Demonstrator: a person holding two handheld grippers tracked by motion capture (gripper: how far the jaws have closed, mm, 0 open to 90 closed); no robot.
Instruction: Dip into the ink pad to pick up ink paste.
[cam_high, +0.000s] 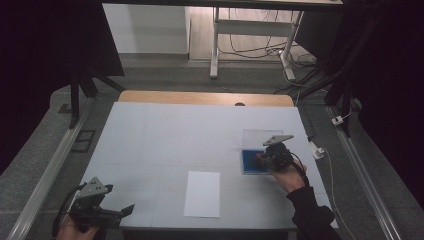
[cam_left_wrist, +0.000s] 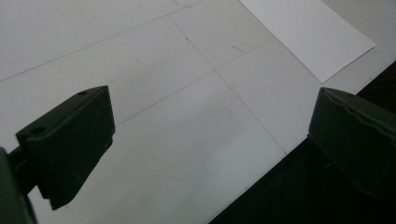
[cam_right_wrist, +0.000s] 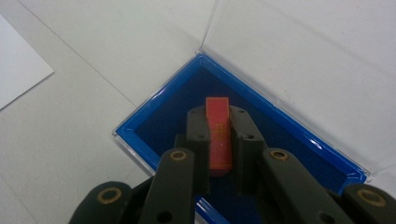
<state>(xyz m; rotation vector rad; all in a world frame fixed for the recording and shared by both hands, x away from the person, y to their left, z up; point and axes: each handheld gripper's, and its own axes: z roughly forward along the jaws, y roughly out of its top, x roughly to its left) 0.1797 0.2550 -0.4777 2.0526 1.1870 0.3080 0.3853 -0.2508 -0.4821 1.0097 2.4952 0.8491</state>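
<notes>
My right claw (cam_right_wrist: 218, 140) is closed on a small flat orange-red rectangular block (cam_right_wrist: 218, 133), one jaw pressed against each long side. The block stands on edge between the jaws, its far end poking out past their tips. It sits over the dark blue lining of a shallow blue-rimmed plastic box (cam_right_wrist: 140, 123), whose clear hinged lid (cam_right_wrist: 303, 56) stands open on the far side. I cannot tell whether the block touches the lining or hangs just above it.

In the high view the blue box (cam_high: 248, 161) lies on the right half of the pale grey table (cam_high: 165, 135), with my right claw (cam_high: 261, 159) over it and my right hand (cam_high: 287, 175) reaching in from the lower right.

My left claw (cam_left_wrist: 210, 135) is wide open and holds nothing (bare table surface between the jaws). In the high view it (cam_high: 127, 210) hovers at the near left corner of the table. A white rectangular sheet of paper (cam_high: 202, 194) lies flat near the table's front edge, between the two claws, well apart from the box.
</notes>
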